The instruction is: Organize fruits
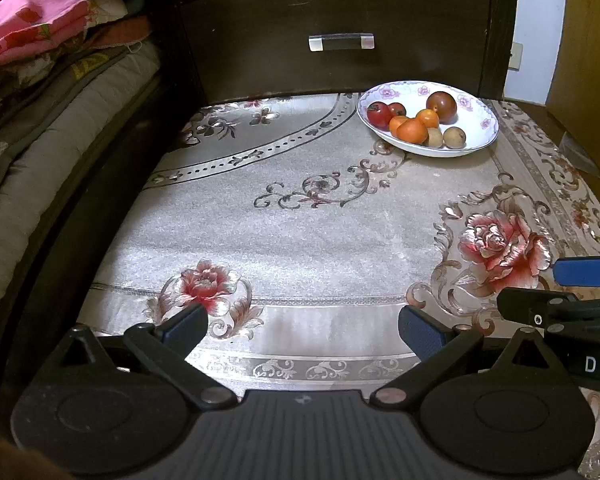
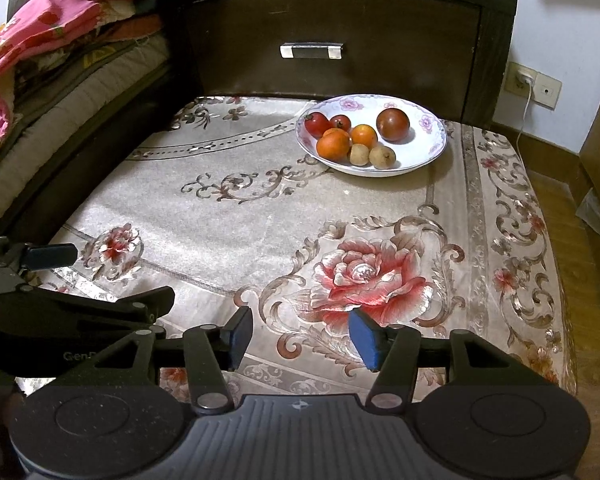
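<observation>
Here both jaws stand apart, gripping nothing: the left hand-held gripper [image 1: 303, 330] and right hand-held gripper [image 2: 300, 334] hover over the floral-clothed tabletop [image 1: 300, 240]. At one o'clock, the white flower-rimmed ceramic bowl [image 2: 420, 160] holds all the red, orange and brown fruits [image 2: 354, 136].

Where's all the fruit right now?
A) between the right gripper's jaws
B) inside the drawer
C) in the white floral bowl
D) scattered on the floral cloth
C: the tomatoes, oranges, dark round fruit and two small brown fruits all sit in the white floral bowl, with no fruit on the floral cloth.
</observation>
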A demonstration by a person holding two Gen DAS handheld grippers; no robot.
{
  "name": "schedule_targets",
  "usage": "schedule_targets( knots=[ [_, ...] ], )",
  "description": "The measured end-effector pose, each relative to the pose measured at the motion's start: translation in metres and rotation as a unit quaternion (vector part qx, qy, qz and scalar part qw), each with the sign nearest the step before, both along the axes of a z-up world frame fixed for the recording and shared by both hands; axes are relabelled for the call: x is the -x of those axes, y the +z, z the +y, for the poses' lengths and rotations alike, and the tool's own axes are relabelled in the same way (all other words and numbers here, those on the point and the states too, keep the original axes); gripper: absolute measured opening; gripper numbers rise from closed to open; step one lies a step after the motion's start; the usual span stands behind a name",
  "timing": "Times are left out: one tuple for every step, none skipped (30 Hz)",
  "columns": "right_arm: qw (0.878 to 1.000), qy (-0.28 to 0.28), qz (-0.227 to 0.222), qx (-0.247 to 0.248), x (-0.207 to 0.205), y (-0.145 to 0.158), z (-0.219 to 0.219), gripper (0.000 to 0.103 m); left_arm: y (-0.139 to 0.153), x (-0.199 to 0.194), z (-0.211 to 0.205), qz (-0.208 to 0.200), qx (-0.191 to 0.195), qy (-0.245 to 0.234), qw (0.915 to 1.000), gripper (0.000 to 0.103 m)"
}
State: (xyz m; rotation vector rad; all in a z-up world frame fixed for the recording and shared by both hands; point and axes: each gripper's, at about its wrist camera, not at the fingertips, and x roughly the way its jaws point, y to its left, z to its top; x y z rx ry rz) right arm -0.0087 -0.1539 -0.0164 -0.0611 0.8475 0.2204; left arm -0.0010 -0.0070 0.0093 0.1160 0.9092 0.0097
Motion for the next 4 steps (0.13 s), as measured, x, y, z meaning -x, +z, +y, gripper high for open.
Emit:
schedule_targets(
  knots=[
    [1.000,0.000,0.000,0.000,-0.0002,0.0000,-0.0001,0.052,0.0000,0.0001,-0.0002,0.000,-0.001,0.001,1.0000,0.103],
    [1.000,0.001,0.000,0.000,-0.0002,0.0000,-0.0001,0.052,-0.0001,0.0002,-0.0003,-0.001,-0.002,0.002,1.0000,0.103],
    [1.000,0.001,0.001,0.001,-0.0003,-0.0001,-0.0002,0.052,-0.0002,0.0000,-0.0001,0.000,-0.003,0.004,1.0000,0.103],
    [1.000,0.001,0.001,0.001,-0.0003,-0.0003,-0.0002,0.052,-0.0005,-0.0003,0.0002,0.000,-0.004,0.005,1.0000,0.103]
  ],
)
